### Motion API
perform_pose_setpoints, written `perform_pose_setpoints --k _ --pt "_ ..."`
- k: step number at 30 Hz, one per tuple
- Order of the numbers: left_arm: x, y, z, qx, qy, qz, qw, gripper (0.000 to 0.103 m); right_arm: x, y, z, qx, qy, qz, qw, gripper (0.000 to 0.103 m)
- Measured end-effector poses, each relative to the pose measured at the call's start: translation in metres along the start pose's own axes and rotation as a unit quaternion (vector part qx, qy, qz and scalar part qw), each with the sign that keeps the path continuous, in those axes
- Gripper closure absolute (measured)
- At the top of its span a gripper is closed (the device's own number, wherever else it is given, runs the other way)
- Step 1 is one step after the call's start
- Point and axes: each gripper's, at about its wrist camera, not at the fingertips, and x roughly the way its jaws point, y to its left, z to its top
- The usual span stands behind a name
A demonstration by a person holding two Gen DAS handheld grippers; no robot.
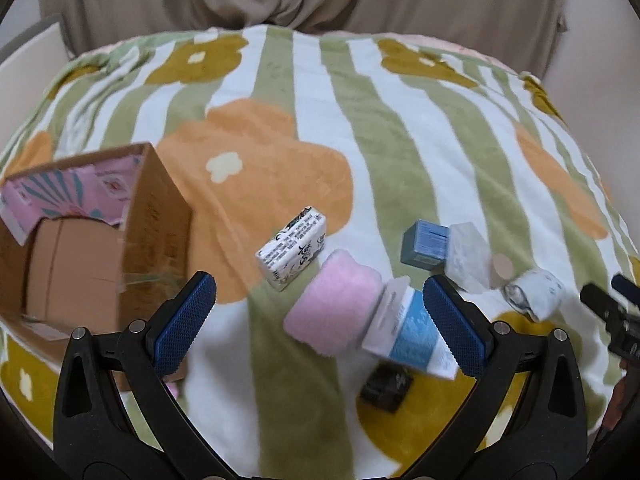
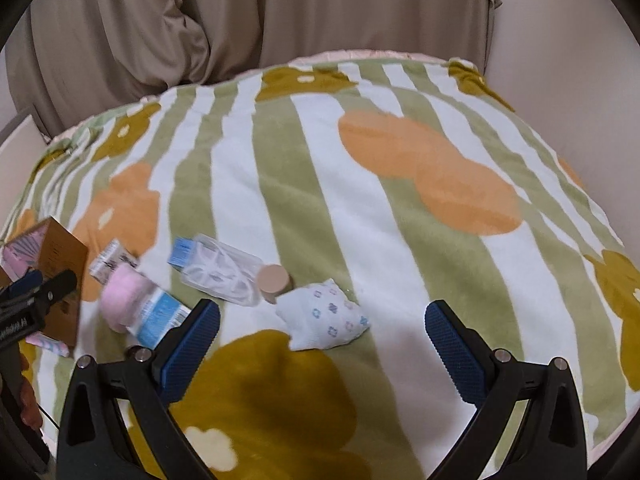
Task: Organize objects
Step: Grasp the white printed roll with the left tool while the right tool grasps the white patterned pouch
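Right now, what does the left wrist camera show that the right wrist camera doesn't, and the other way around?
Only the left wrist view shows the inside of the cardboard box and a small black packet. Only the right wrist view shows the flower print on the white pouch clearly. Both show the striped blanket, pink sponge, clear plastic case, beige cap, and both grippers with jaws open.

A blanket [image 1: 360,128] with green and white stripes and orange and olive flowers covered the surface. At its left stood an open cardboard box [image 1: 160,216]. Right of it lay a white printed packet [image 1: 291,249], a pink fluffy item on a blue-and-white card [image 1: 340,308], a small blue box [image 1: 424,246], a clear plastic case [image 2: 220,274], a beige cap [image 2: 274,278], a white patterned pouch [image 2: 324,314] and, nearest, a small dark packet [image 1: 386,386].
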Motion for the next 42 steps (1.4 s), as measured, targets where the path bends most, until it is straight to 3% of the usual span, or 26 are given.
perform_pose_setpoints --k 13,23,27,32,42 --pt "0.079 0.014 0.013 -0.062 0.019 0.061 0.996 0.0 0.065 -0.002 -0.008 -0.043 0.038 0.003 0.998 0.0" --pt "0.104 0.02 0.016 -0.085 0.025 0.083 0.9926 0.0 0.091 0.004 -0.012 -0.072 0.054 -0.009 0.996 0.001" --pt "0.107 0.022 0.015 -0.093 0.027 0.086 0.9916 0.011 0.095 0.004 -0.013 -0.074 0.056 -0.014 0.996 0.007" --pt "0.113 0.026 0.013 -0.102 0.036 0.084 0.9906 0.028 0.099 0.005 -0.013 -0.077 0.063 -0.008 0.995 0.03" --pt "0.109 0.029 0.012 -0.101 0.031 0.064 0.9924 0.051 0.098 0.01 -0.015 -0.081 0.061 -0.01 0.995 0.039"
